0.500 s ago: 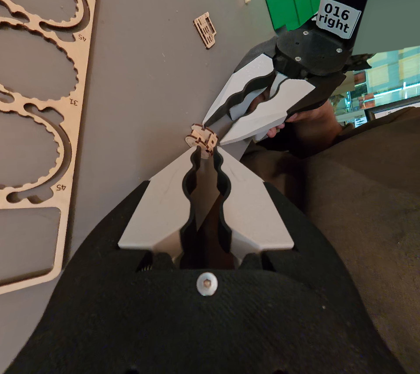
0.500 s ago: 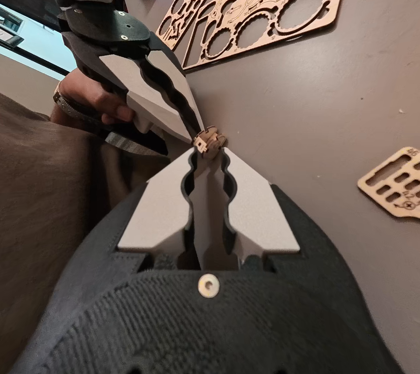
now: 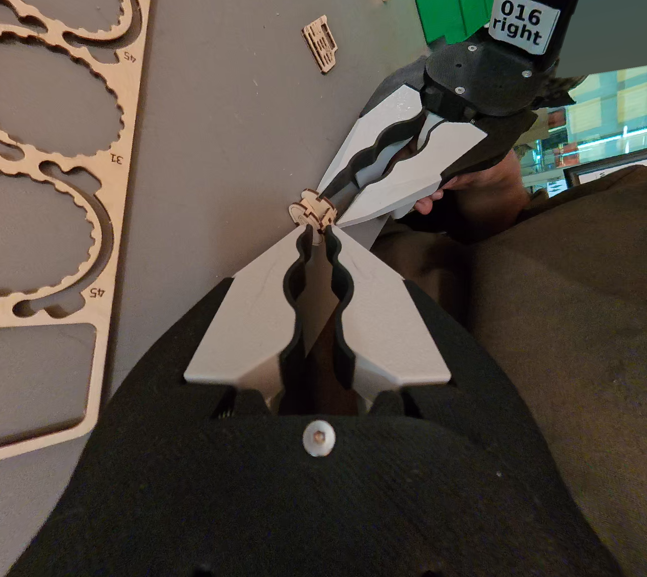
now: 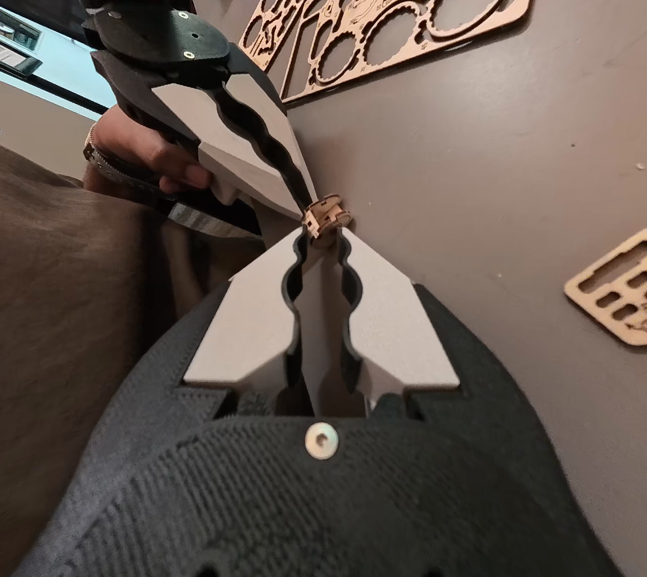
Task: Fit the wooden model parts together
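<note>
Grippers, two, are both pinching one small tan wooden slotted model assembly (image 3: 312,211) at frame centre: left gripper (image 3: 318,230) and right gripper (image 4: 321,235) nearly closed on it. Two cut-out plywood sheets (image 4: 413,17) are lying upper centre; one small slotted plywood offcut (image 4: 616,297) right. Barely changing from before; tips meeting at an angle.

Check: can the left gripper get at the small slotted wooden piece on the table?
Probably not yet: the left gripper is shut on the wooden assembly, shared with the right gripper. The table path looks clear.
</note>
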Demonstrator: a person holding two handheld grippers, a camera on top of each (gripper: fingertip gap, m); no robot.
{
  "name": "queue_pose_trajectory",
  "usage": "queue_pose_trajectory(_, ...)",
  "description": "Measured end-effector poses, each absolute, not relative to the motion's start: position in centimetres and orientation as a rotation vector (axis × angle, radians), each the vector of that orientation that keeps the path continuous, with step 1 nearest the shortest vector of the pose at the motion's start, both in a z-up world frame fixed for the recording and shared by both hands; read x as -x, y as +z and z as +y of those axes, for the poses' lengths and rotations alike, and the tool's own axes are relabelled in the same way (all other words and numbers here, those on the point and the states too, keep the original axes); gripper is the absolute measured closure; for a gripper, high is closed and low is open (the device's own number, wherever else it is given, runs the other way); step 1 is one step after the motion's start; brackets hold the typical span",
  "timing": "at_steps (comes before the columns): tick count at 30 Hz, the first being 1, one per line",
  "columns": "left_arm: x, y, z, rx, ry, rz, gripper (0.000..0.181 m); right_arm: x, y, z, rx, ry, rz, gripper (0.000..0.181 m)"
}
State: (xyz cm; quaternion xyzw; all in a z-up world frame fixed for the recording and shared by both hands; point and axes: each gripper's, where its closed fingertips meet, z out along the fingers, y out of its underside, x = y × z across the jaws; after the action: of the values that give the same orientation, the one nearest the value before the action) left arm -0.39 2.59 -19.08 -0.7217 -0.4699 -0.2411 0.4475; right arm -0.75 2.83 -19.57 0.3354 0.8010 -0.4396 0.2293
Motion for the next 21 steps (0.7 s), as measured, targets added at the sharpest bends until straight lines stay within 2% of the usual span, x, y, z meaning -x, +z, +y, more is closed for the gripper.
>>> queue_pose_trajectory(21,0.33,-19.34,2.45,1.851,-0.536,-1.183,0.169,0.55,-19.62,2.86,-0.931,-1.194,2.203,0.167)
